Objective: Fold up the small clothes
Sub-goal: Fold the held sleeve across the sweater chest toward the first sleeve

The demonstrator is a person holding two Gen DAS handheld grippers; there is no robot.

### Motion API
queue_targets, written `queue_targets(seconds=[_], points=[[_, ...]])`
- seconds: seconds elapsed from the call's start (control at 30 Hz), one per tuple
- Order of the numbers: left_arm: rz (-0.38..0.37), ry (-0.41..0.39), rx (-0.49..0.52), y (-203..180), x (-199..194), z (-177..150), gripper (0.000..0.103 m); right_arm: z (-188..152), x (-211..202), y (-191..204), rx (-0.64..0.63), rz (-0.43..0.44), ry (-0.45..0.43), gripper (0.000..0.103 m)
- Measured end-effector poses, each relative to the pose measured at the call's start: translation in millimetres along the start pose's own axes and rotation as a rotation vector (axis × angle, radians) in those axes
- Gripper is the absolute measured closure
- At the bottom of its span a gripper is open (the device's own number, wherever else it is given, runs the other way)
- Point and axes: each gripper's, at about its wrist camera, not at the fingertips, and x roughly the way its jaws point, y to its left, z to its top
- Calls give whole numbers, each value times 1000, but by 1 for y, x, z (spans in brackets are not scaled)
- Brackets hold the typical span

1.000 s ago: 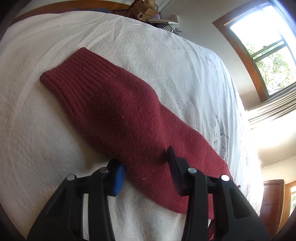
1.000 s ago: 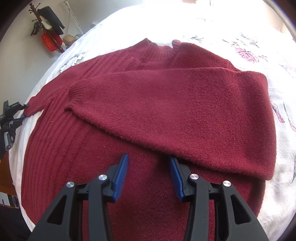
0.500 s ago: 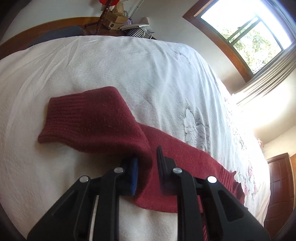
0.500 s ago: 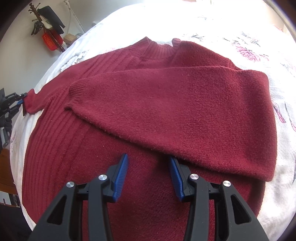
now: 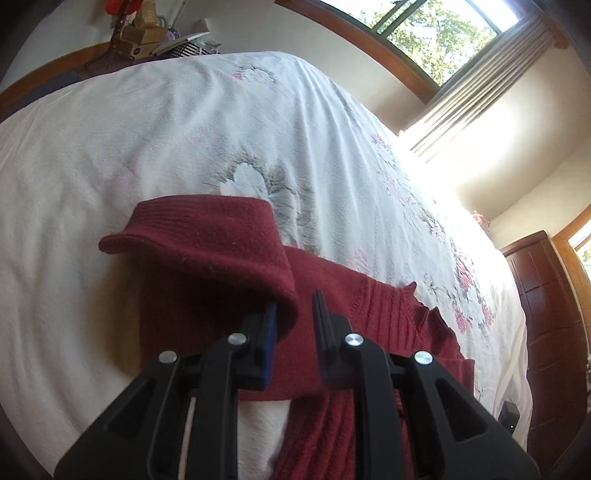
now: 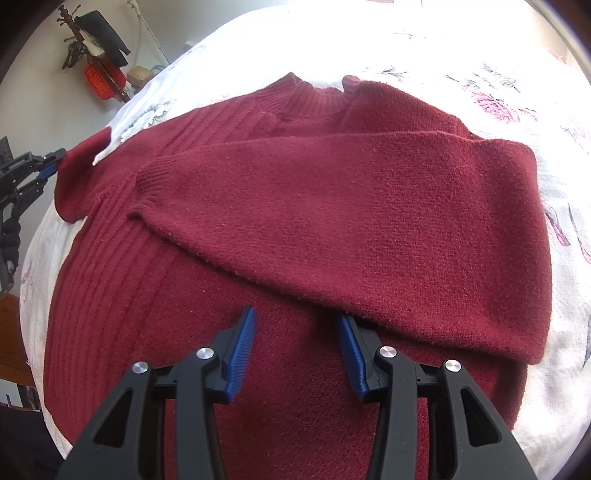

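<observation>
Bedspread point(image 5: 155, 147), white with faint pink and grey flowers, covering a bed; wooden-framed window point(image 5: 436, 33) and pale curtain point(image 5: 487, 81) beyond its far edge, dark wooden cabinet point(image 5: 546, 314) off its right edge; coat stand point(image 6: 96, 59) hung with black and red things against the wall past the far left corner in the right wrist view, with a heap of boxes and clutter point(image 5: 159, 33) there too. Dark red sweater point(image 6: 295, 229) spread flat across the middle of the bed, neck toward the far edge, one sleeve point(image 6: 369, 221) folded across the chest. Left gripper point(image 5: 293, 328) clamped on the other sleeve point(image 5: 207, 243), lifted off the bedspread near the left edge, cuff drooping forward. Right gripper point(image 6: 297, 345) spread wide, nothing between its blue pads point(image 6: 242, 347), low over the sweater's lower body, just beside the folded sleeve's edge.
</observation>
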Motion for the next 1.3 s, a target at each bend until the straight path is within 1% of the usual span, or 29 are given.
queue_targets(seconds=[0.1, 0.2, 0.3, 0.33, 0.37, 0.4, 0.47, 0.5, 0.53, 0.57, 0.63, 0.73, 0.8, 0.9, 0.93, 1.0, 1.03, 1.07, 1.1, 1.13, 1.2, 1.23, 1.3], points=[[-62, 49, 60, -30, 16, -14, 87, 0, 1, 0, -3, -1, 1, 58], [-92, 108, 109, -50, 31, -30, 87, 0, 2, 0, -5, -2, 2, 58], [-72, 133, 123, -52, 40, -36, 87, -1, 2, 0, -12, -3, 2, 58], [-59, 126, 117, -47, 38, -32, 87, -1, 2, 0, -14, -3, 2, 58], [-33, 110, 111, -41, 33, -27, 83, -1, 2, 0, -15, -1, 2, 58], [0, 90, 100, -35, 27, -21, 81, -1, 2, -1, -13, 1, 2, 58], [65, 57, 46, -13, 14, -6, 69, -1, 3, 0, -11, -2, 4, 57], [99, 47, 10, 0, 10, -1, 66, -1, 4, 1, -14, -7, 4, 57], [128, 48, -28, 11, 8, 3, 60, -1, 5, 2, -19, -13, 4, 56], [133, 63, -67, 22, 8, 4, 59, -2, 5, 3, -23, -19, 5, 55], [96, 95, -143, 38, 13, 2, 59, -2, 6, 5, -30, -27, 4, 54], [35, 148, -224, 49, 29, -6, 52, -1, 7, 5, -26, -29, 5, 54], [15, 155, -251, 48, 41, -10, 52, -1, 7, 5, -21, -27, 4, 53], [19, 158, -257, 45, 55, -11, 52, -2, 7, 5, -28, -29, 2, 53], [22, 155, -255, 43, 58, -11, 52, -2, 7, 5, -29, -27, 2, 53], [25, 140, -248, 41, 61, -11, 58, -2, 7, 4, -28, -20, 2, 53], [12, 136, -244, 40, 62, -11, 74, -2, 7, 3, -27, -16, 3, 53], [2, 137, -241, 39, 63, -12, 92, -2, 6, 2, -25, -12, 3, 53], [-15, 131, -236, 36, 62, -12, 97, -2, 6, 2, -26, -9, 4, 53], [-31, 118, -220, 31, 61, -13, 98, -2, 6, 2, -27, -7, 4, 53], [-39, 99, -146, 12, 57, -14, 98, -2, 6, 2, -28, -6, 5, 53], [-57, 97, -111, 1, 55, -14, 98, -2, 6, 2, -28, -6, 6, 53], [-138, 105, -84, -20, 53, -16, 98, -2, 6, 2, -26, -8, 7, 53]])
